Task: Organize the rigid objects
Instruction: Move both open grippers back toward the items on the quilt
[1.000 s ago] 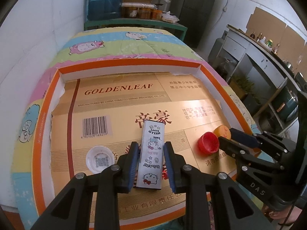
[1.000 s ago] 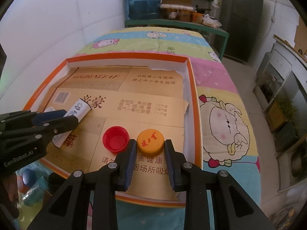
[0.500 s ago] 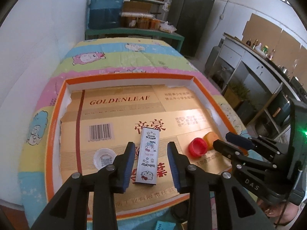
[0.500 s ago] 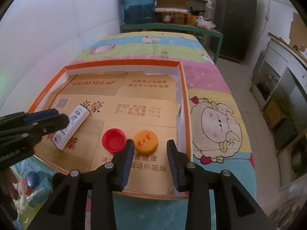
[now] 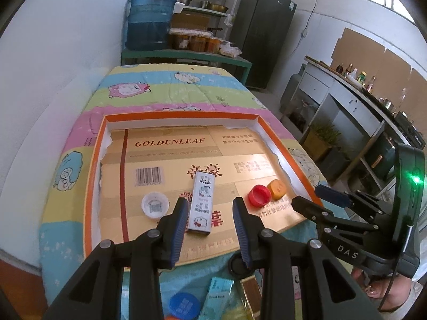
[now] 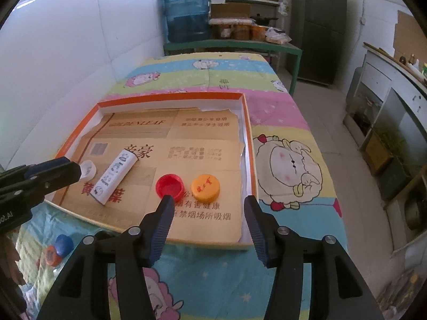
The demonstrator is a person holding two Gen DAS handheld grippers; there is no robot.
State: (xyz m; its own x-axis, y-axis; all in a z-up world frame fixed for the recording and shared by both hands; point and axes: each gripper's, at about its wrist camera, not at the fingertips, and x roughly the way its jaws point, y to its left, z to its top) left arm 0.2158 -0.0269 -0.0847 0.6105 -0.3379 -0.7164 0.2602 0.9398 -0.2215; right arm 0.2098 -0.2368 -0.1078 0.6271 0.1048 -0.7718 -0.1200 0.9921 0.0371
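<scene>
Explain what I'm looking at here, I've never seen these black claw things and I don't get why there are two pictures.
No robot here: a person holds a two-finger gripper in each hand, and each carries a wide-angle camera looking along its fingers. So one picture is from the left gripper, the other from the right gripper; each also shows the other gripper at its edge.

Both look down on a shallow orange-rimmed tray lined with flattened cardboard, set on a cartoon-print quilt. In the tray lie a white Hello Kitty box, a white cap, a red cap and an orange cap.

Both grippers are open and hold nothing. More small items, including a blue cap, lie on the quilt outside the tray.
</scene>
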